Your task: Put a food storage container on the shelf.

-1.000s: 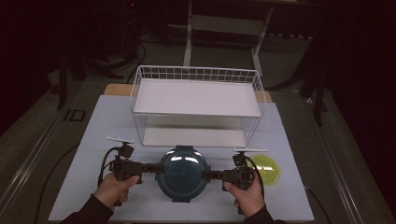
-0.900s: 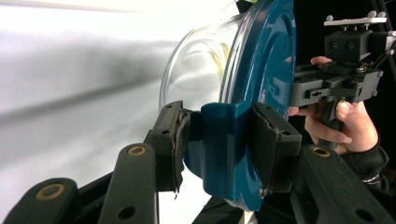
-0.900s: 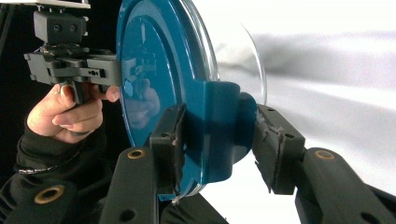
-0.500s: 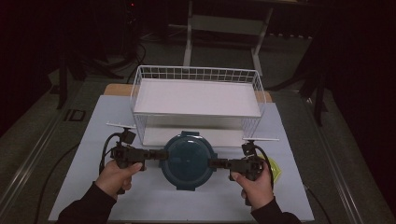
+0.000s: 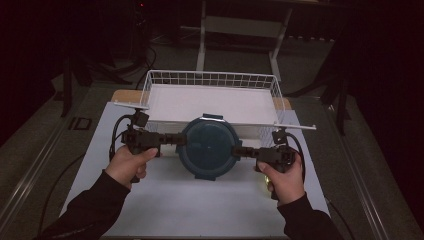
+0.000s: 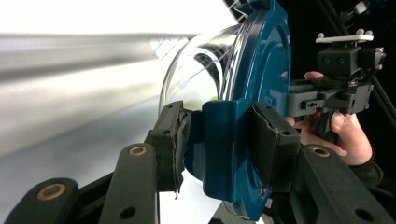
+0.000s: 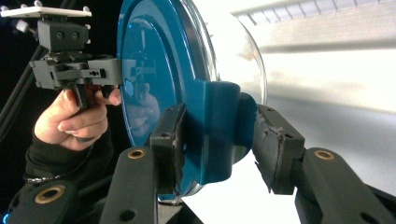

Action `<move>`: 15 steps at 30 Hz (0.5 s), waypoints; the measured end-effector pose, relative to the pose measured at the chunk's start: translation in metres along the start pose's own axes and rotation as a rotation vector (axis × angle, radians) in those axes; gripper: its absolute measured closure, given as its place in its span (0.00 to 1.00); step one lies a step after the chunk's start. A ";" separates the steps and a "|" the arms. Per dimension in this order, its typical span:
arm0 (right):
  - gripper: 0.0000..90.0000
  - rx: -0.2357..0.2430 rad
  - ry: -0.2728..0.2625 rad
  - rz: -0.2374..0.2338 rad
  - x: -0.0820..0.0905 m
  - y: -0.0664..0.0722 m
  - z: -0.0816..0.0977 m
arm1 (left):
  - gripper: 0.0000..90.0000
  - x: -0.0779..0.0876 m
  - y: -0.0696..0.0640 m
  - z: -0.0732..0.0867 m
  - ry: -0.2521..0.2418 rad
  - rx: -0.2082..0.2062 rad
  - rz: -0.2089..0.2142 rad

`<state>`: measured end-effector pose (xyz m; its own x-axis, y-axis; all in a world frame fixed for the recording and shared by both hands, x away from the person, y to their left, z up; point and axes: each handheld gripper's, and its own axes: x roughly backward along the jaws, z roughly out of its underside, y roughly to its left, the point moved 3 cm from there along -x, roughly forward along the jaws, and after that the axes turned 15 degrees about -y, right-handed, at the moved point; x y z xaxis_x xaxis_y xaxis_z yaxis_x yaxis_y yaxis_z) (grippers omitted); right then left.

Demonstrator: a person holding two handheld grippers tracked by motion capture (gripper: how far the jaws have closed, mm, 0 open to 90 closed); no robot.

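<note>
A: Left side first. What's the left gripper (image 5: pixel 175 139) doing?
B: Held in the person's left hand (image 5: pixel 127 165), jaws pointing right, clamped on a blue side clip of the container (image 5: pixel 208 146). In the left gripper view the pads (image 6: pixel 175 140) press both faces of that clip (image 6: pixel 219 140).
A: The container itself?
B: Round, with a dark blue lid and a clear bowl under it (image 6: pixel 196 79). It hangs between the two grippers, off the white table mat (image 5: pixel 200 205), just in front of the wire basket's near edge and overlapping it in the high view. In both gripper views it shows edge-on.
A: Basket?
B: White wire basket (image 5: pixel 210 79) at the back of the mat, white sheet inside, rods sticking out at both front corners.
A: Right side?
B: Right gripper (image 5: pixel 242 150) in the right hand (image 5: pixel 282 180), jaws pointing left, gripping the opposite clip. The right gripper view shows the clip (image 7: pixel 217 130) between the pads; the left pad (image 7: pixel 168 140) touches it, the right pad (image 7: pixel 273 144) sits at its back edge.
A: Anything else?
B: A small yellow-green thing (image 5: pixel 261 182) peeks out on the mat beside the right hand; can't tell what it is. Dark floor and a table frame (image 5: pixel 240 30) behind.
</note>
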<state>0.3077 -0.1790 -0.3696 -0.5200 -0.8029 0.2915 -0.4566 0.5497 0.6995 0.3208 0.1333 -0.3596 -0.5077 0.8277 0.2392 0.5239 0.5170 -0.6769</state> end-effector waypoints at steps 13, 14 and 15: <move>0.61 0.043 -0.049 0.002 0.006 0.013 -0.051 | 0.63 -0.014 -0.018 -0.047 -0.043 -0.042 0.018; 0.61 0.039 -0.055 0.001 0.007 0.013 -0.058 | 0.63 -0.017 -0.020 -0.055 -0.047 -0.054 0.021; 0.61 0.039 -0.055 0.001 0.007 0.013 -0.058 | 0.63 -0.017 -0.020 -0.055 -0.047 -0.054 0.021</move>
<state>0.3399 -0.1909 -0.3212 -0.5591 -0.7888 0.2552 -0.4833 0.5602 0.6727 0.3566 0.1212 -0.3121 -0.5272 0.8278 0.1918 0.5704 0.5120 -0.6422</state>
